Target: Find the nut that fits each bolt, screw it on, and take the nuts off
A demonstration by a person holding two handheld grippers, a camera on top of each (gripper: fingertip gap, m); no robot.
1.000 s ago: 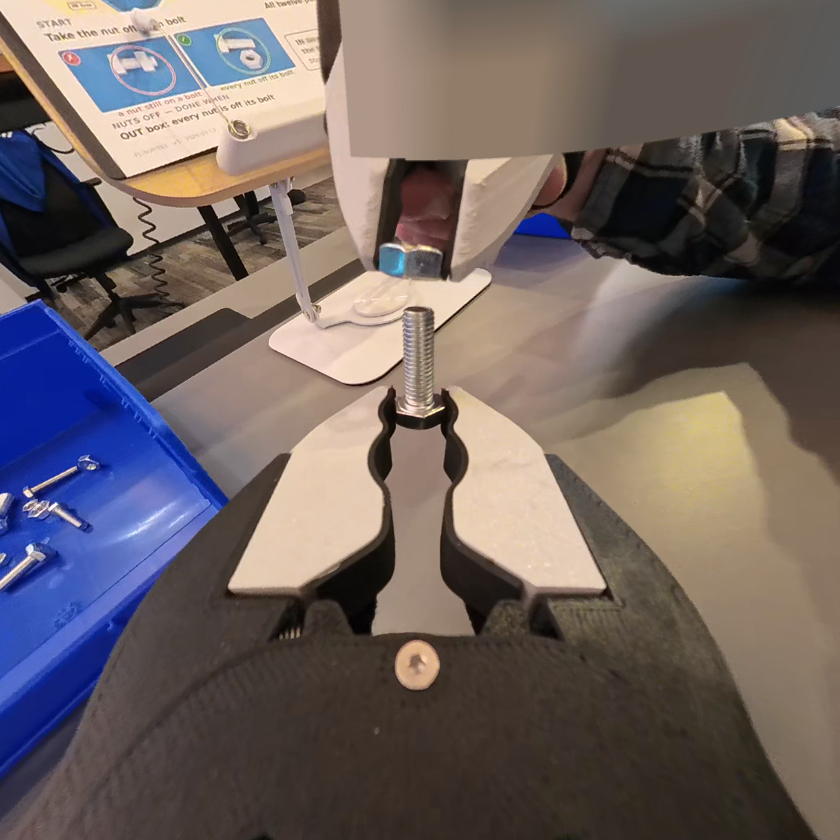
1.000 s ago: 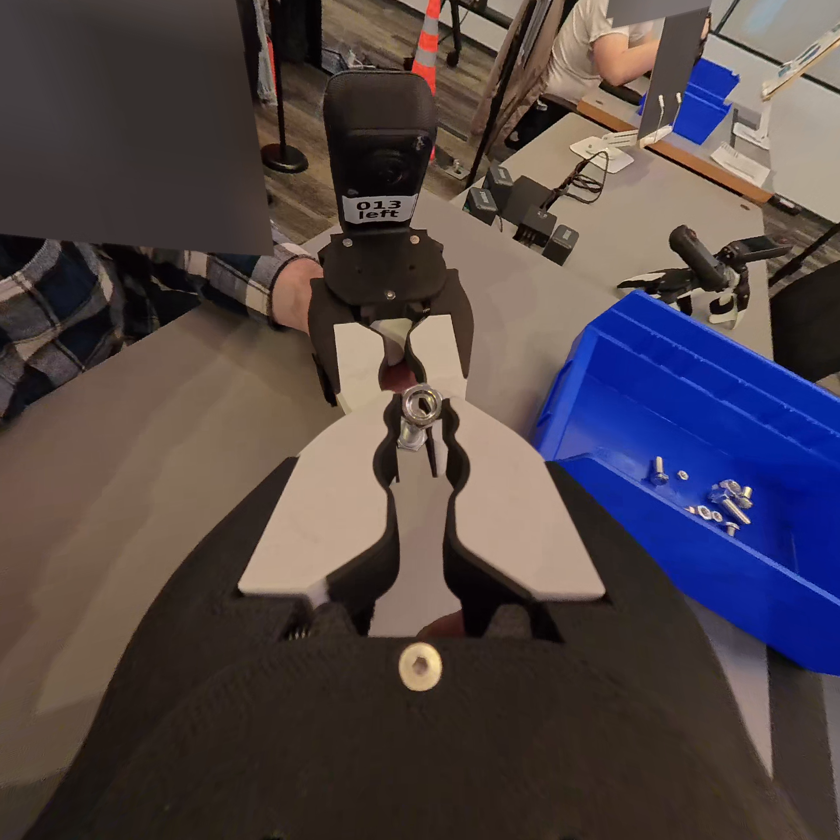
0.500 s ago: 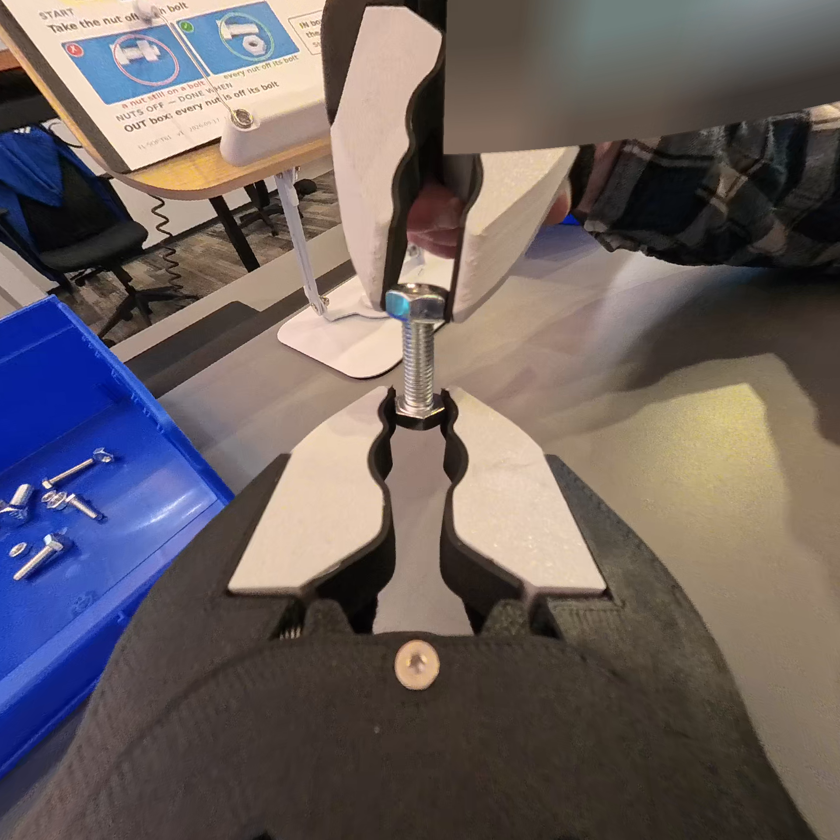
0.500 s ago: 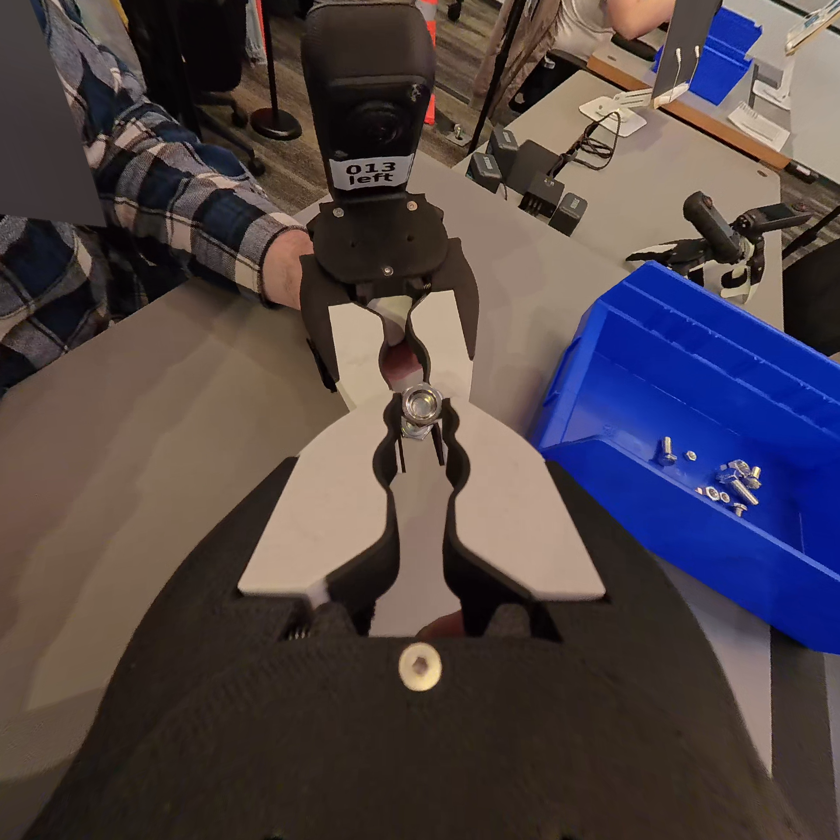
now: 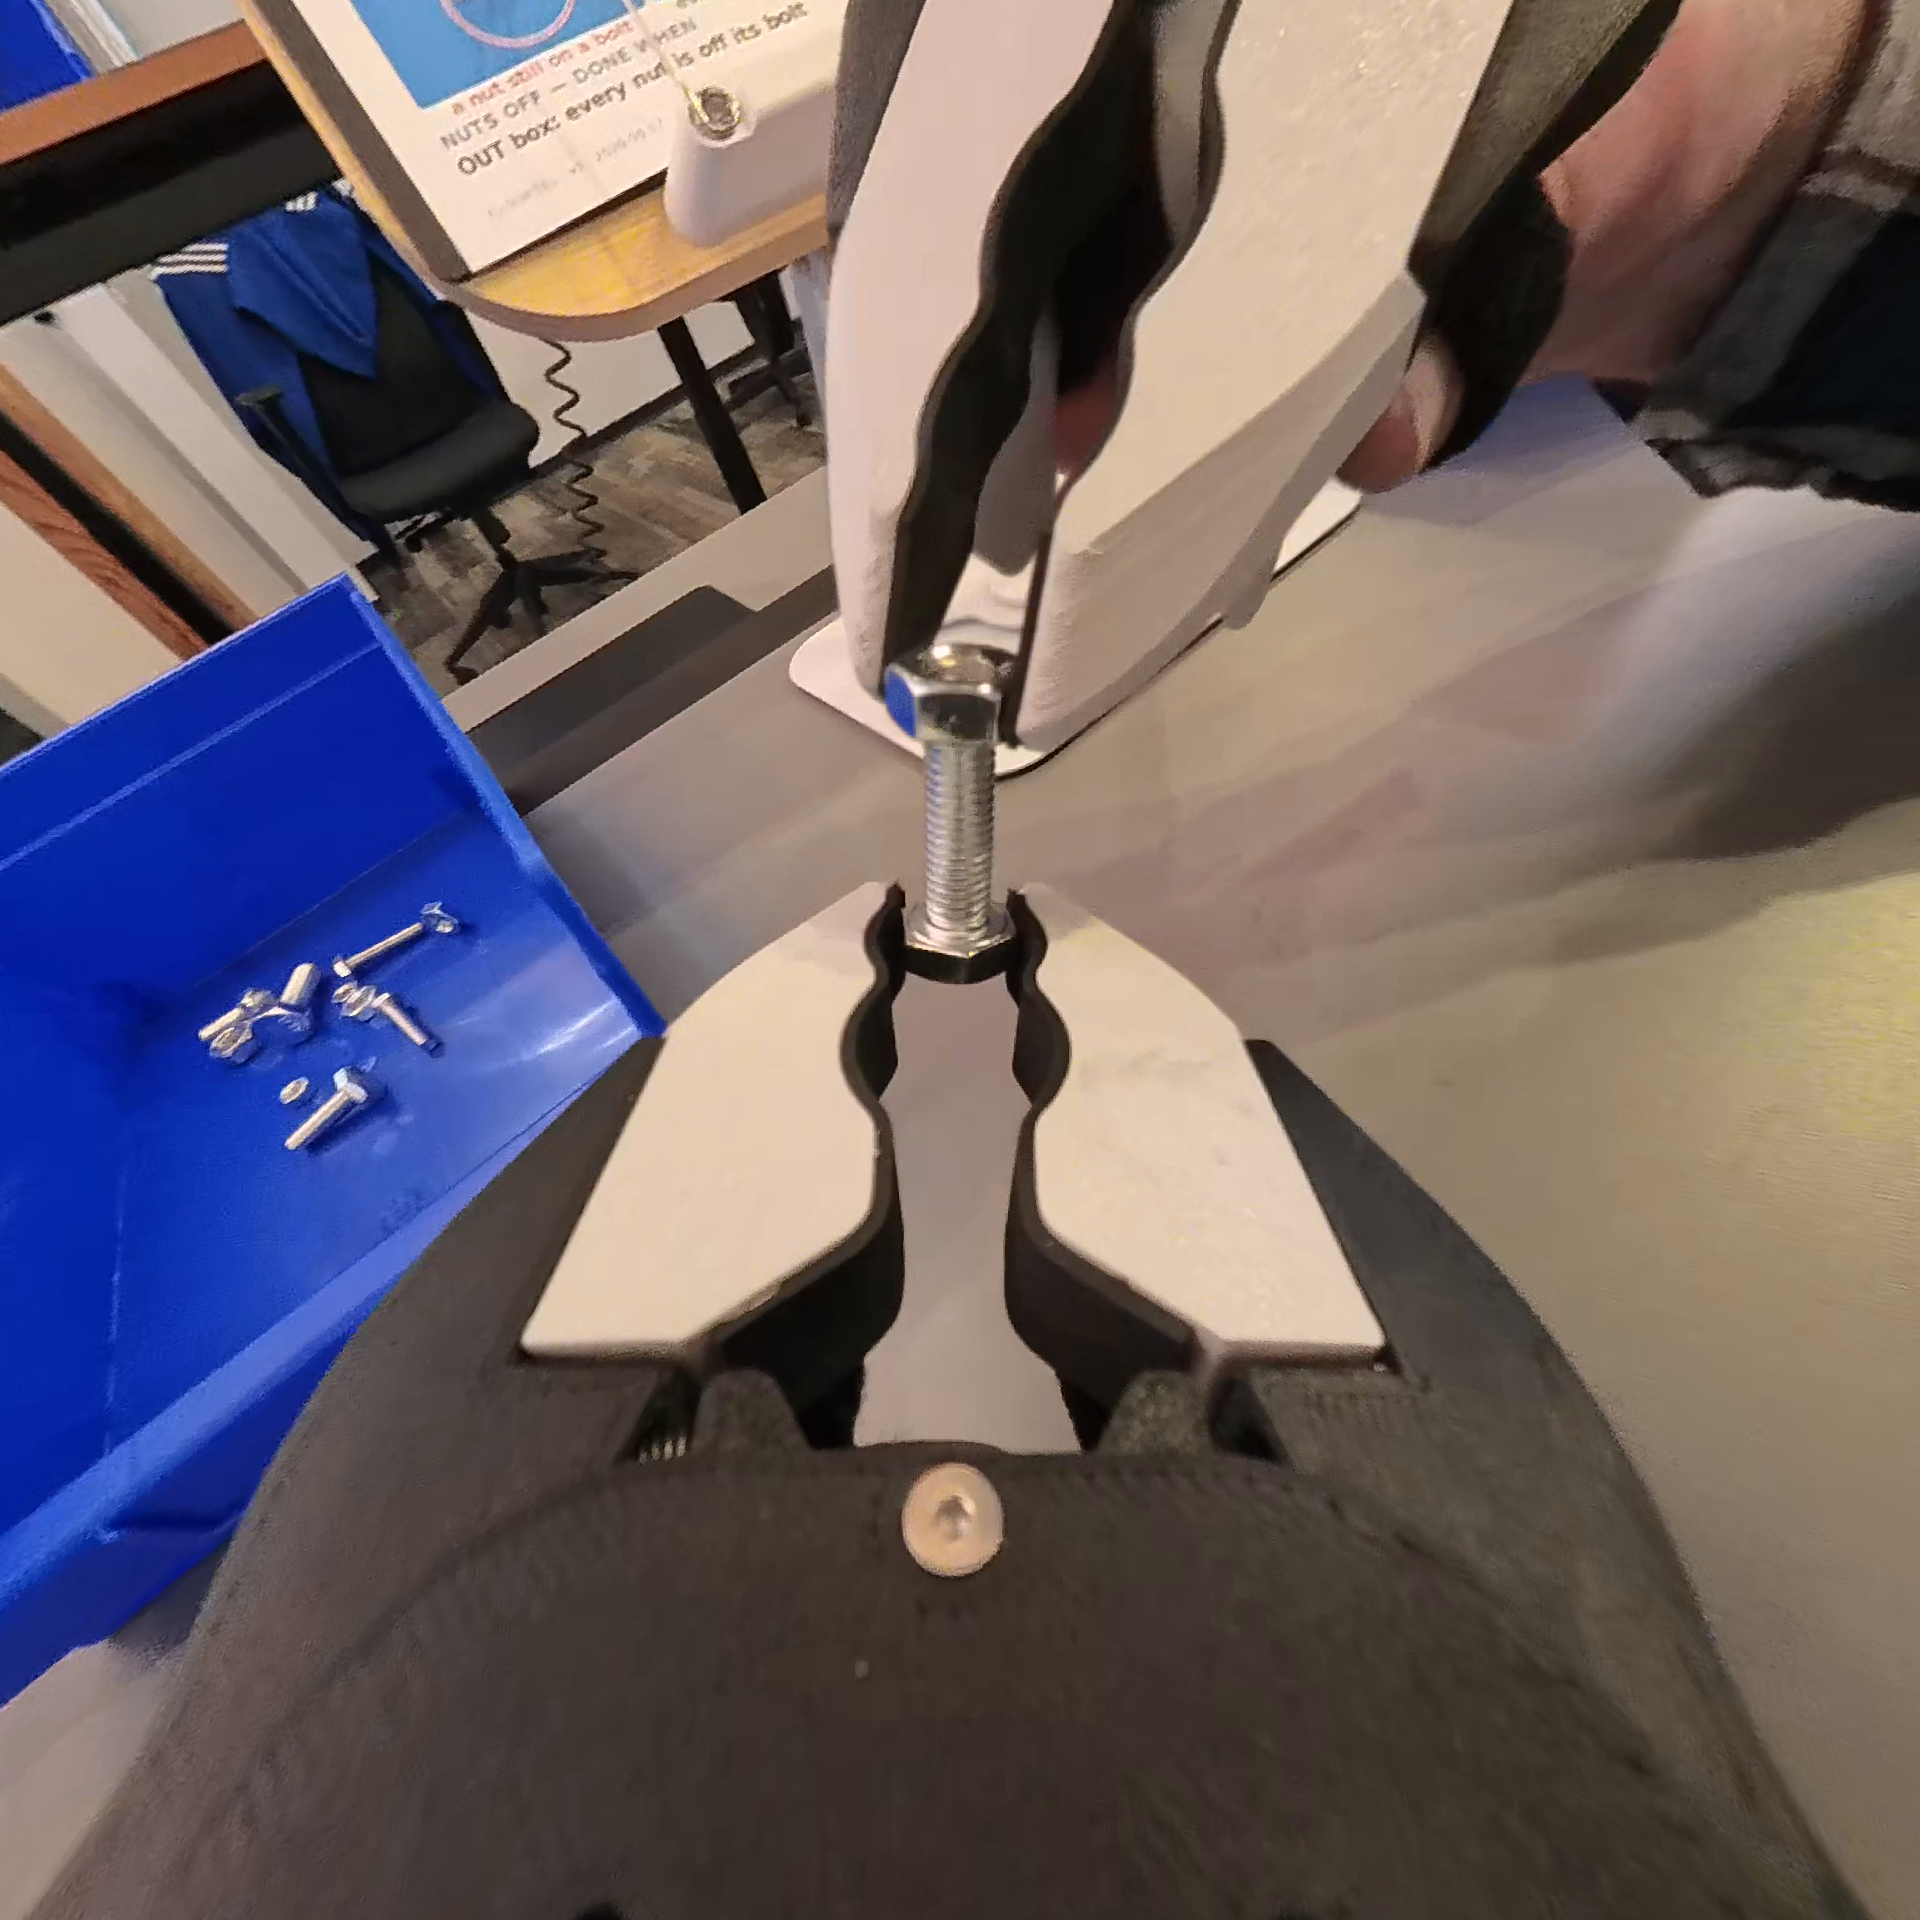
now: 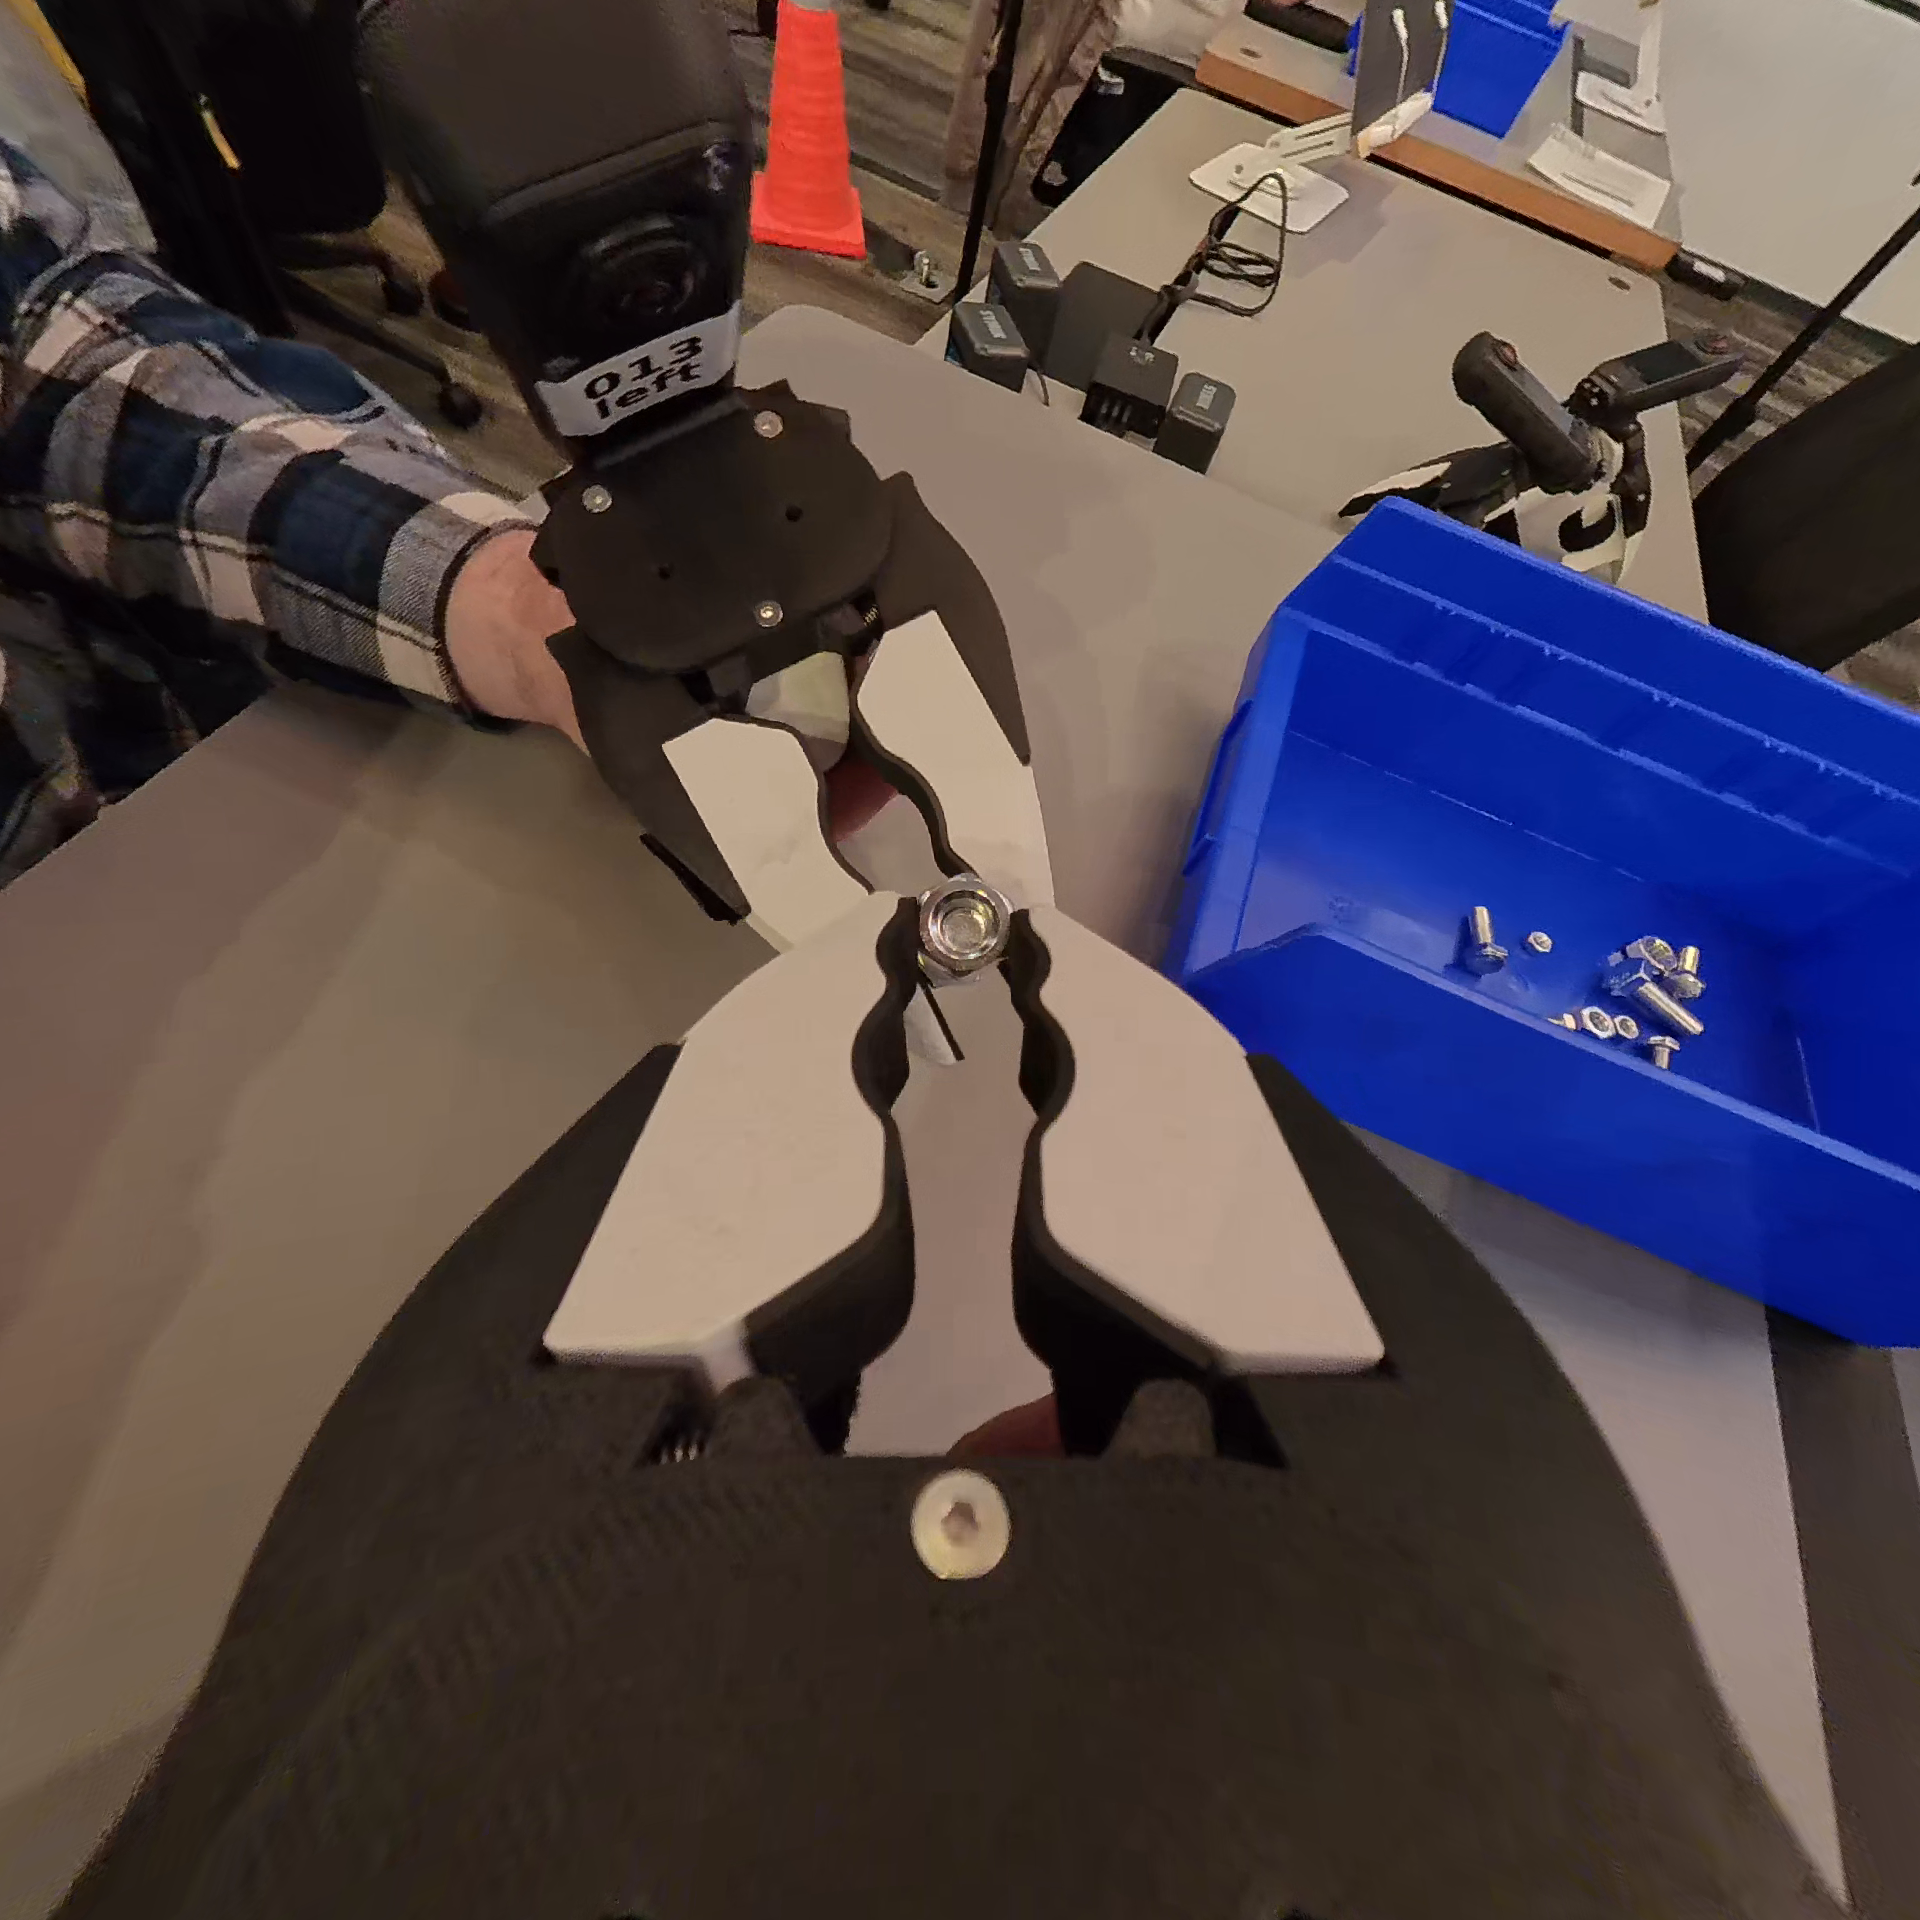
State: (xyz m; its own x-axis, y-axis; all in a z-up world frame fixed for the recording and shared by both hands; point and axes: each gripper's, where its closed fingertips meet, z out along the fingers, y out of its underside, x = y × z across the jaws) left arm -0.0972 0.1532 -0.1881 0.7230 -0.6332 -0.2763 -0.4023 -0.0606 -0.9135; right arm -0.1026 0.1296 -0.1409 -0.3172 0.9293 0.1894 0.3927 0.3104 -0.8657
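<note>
Shiny threaded metal bolt (image 5: 954,831), glossy blue plastic bin (image 5: 260,810), matt grey tabletop (image 5: 1455,987).

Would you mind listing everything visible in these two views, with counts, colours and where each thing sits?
bolt: one, silver, upright between the two grippers, head down in the left fingers
nut: one, silver, on the bolt's tip, in the right fingers
bin: one, blue, on the table beside the grippers
loose bolts and nuts: a small silver cluster, count unclear, on the bin floor
table: one, grey, under everything
instruction sheet: one, white and blue, propped on the next desk
traffic cone: one, orange, on the floor behind
chargers: several, black, far table
left gripper: black, white fingers, clamping the bolt head
right gripper: black, white fingers, clamping the nut
plaid sleeve: behind the left gripper
</note>
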